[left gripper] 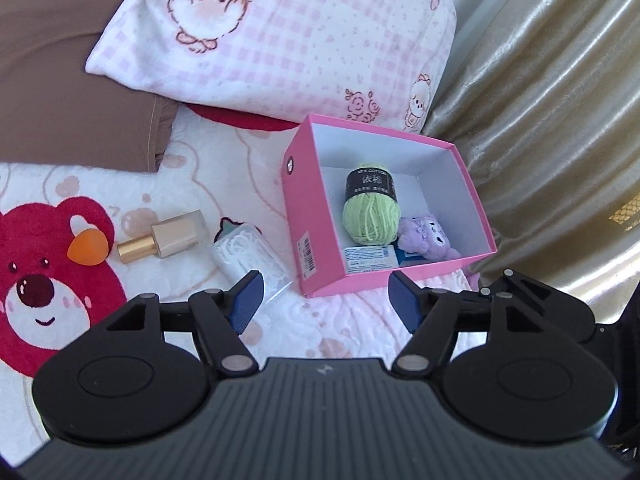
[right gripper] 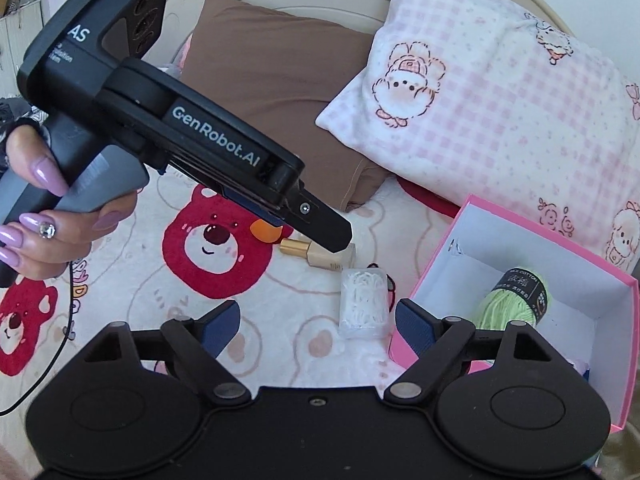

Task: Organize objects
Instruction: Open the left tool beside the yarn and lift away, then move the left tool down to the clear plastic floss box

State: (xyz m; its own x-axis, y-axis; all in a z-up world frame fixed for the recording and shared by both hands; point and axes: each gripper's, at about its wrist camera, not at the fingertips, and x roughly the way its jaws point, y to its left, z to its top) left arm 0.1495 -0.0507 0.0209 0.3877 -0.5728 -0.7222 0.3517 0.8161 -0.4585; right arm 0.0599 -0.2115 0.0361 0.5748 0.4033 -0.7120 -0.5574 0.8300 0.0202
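Pink box (left gripper: 304, 216), white inside, open top, sits on the bear-print blanket (left gripper: 120, 184) just below the pink checked pillow (left gripper: 280, 40). Inside it: green yarn ball (left gripper: 371, 216) with a black band reading "SILK COTTON" plus Chinese characters too small to make out, a purple plush toy (left gripper: 426, 236) beside it, and a blue-and-white packet (left gripper: 370, 258) with unreadable print at the near wall. Barcode sticker (left gripper: 307, 254) on the box's outer left wall.

Left of the box on the blanket: clear pack of white items (left gripper: 250, 254), nearest the box; then a beige bottle with gold cap (left gripper: 168, 236) lying flat; then an orange sponge (left gripper: 86, 246) on the red bear print.

Left gripper (left gripper: 326, 300): blue pads apart, nothing between, over the blanket near the box's front corner. In the right wrist view its body reads "GenRobot.AI", held by a hand (right gripper: 52, 216) with lilac nails.

Right gripper (right gripper: 316, 324): jaws wide apart, empty, the clear pack and the box's corner ahead of them.

Brown pillow (left gripper: 72, 92) at the back left.
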